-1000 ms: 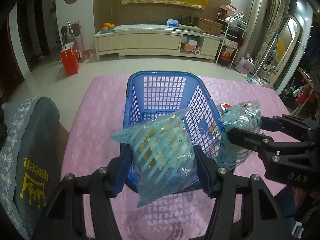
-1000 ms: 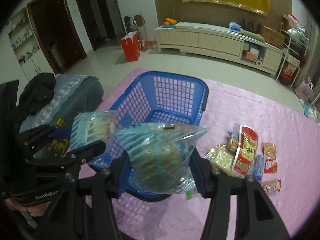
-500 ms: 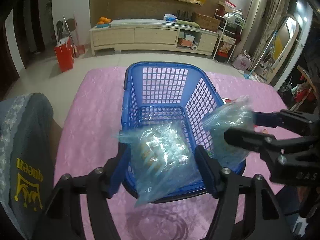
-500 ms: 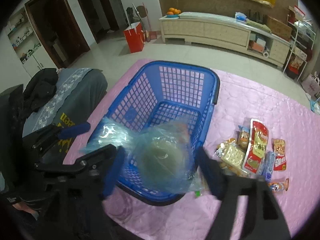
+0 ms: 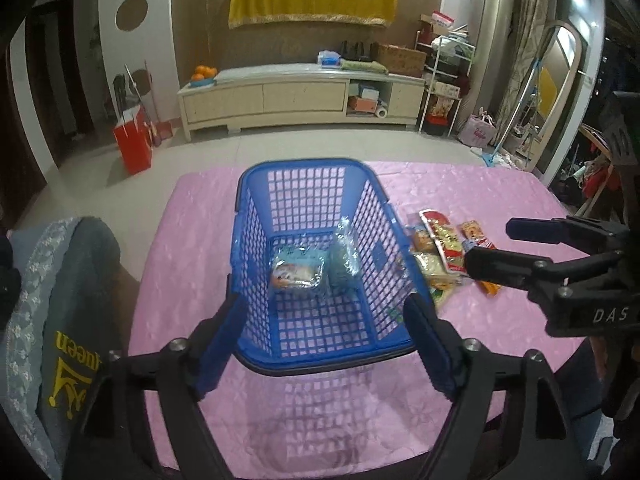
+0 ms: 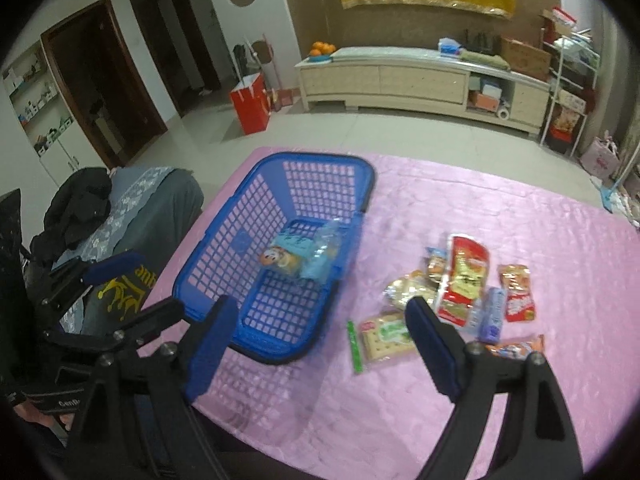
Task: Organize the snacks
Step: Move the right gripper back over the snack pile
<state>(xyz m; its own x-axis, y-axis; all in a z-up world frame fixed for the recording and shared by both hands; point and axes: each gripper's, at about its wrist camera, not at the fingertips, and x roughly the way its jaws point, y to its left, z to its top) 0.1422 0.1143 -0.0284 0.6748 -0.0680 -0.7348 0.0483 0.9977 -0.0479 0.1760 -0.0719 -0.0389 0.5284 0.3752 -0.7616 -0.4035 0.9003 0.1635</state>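
Nearest to the cameras are the two tools. The left gripper (image 5: pixel 326 344) hangs over the near rim of the blue basket (image 5: pixel 256 216), its jaws spread wide with nothing between them. The right gripper (image 6: pixel 320 344) is also wide open and empty; it hangs over the pink tablecloth (image 6: pixel 520 216) just right of the basket's near corner.

The basket stands on the tablecloth. Inside it, on the floor toward the far wall, lies a light blue snack pack (image 5: pixel 297 268) flat, and just to its right a clear blue packet (image 5: pixel 345 258) leans against the basket's right wall; the two touch or nearly touch.

Right of the basket, on the cloth, lie the other snacks. Closest to the near side are a thin green stick (image 6: pixel 355 346) and a cracker pack (image 6: pixel 386 336) beside it. A little farther is a tall red packet (image 6: pixel 464 280), with a small red packet (image 6: pixel 519 294) on its right and a pale blue pack (image 6: pixel 493 314) between them. An orange packet (image 6: pixel 516 347) lies near the right gripper's right finger.

Far behind the basket, on the floor, stands a red bag (image 5: pixel 134 148), and beyond it a long cream cabinet (image 5: pixel 300 98) with oranges (image 5: pixel 203 73) on top
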